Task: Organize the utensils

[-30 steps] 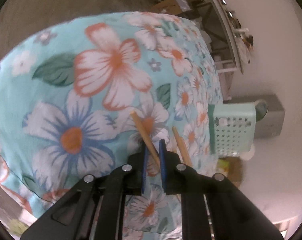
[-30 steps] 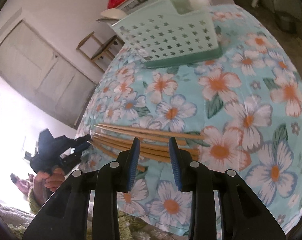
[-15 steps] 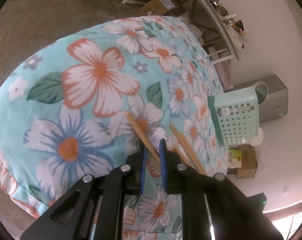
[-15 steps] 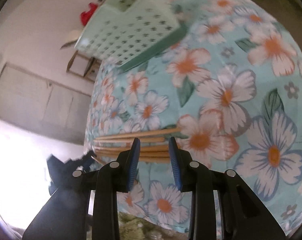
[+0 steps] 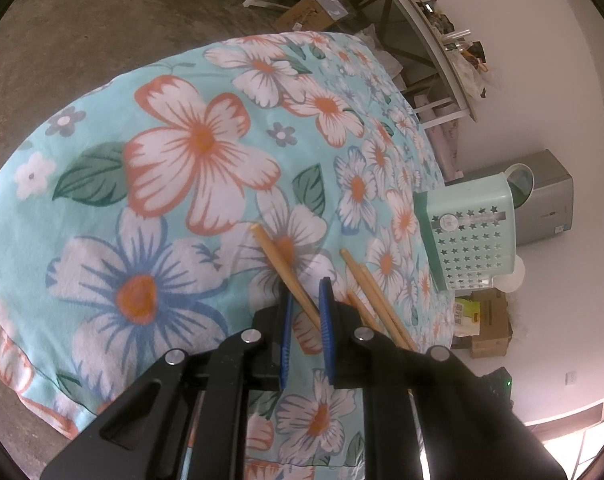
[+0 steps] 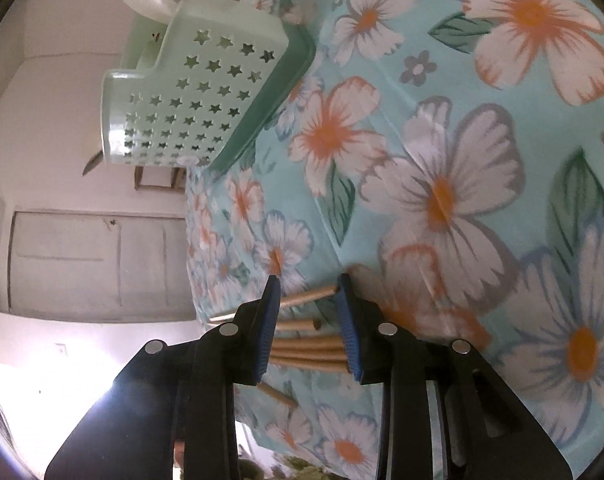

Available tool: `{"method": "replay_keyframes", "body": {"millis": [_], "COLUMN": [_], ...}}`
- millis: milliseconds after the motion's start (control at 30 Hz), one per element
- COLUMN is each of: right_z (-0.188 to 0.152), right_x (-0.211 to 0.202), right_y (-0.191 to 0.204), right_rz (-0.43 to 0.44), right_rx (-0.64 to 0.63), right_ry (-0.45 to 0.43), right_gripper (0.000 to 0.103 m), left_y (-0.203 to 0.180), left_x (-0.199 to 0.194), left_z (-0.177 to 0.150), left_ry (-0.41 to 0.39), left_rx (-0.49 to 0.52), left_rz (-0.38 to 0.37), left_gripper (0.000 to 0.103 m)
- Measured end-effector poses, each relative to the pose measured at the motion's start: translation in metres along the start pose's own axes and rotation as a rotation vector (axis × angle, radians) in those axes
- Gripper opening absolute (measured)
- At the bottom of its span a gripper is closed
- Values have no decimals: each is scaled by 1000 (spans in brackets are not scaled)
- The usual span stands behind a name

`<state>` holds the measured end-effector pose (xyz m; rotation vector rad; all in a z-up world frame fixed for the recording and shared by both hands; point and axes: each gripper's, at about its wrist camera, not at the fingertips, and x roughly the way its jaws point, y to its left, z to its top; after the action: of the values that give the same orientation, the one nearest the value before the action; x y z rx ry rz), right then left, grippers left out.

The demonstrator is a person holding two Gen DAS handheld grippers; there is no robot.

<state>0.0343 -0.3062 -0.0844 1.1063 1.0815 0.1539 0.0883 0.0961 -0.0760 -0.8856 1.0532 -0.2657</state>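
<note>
A: Far along? Barely begun, judging by the mint basket on the flowered desk; contents hidden, chopsticks lying loose well apart from it.

B: And the jaws? Left gripper nearly closed, pinching one chopstick. Right gripper half open, straddling the bundle, not visibly pressing.

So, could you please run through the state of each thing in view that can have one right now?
left gripper: shut on a single chopstick
right gripper: jaws open, straddling the chopstick bundle, not pressing it
loose chopsticks: lying flat on the floral cloth
green basket: upright on the cloth, contents hidden
</note>
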Motion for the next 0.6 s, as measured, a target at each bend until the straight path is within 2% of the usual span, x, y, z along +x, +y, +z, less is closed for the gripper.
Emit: {"method": "replay_keyframes", "body": {"millis": [167, 233, 600], "right_z": [14, 19, 17], "right_x": [3, 3, 4], "right_y": [15, 18, -4], "right_rz": [53, 41, 2], "right_rx": [-8, -14, 90], "right_ry": [-34, -56, -19], "right_gripper": [31, 31, 32], "left_y": [0, 1, 1], "left_x": [0, 0, -1], "left_z": [0, 0, 0], "left_ry": [-1, 0, 2], "left_rx": [1, 1, 4], "left_rz": [-1, -2, -4], "left_gripper": [12, 12, 12]}}
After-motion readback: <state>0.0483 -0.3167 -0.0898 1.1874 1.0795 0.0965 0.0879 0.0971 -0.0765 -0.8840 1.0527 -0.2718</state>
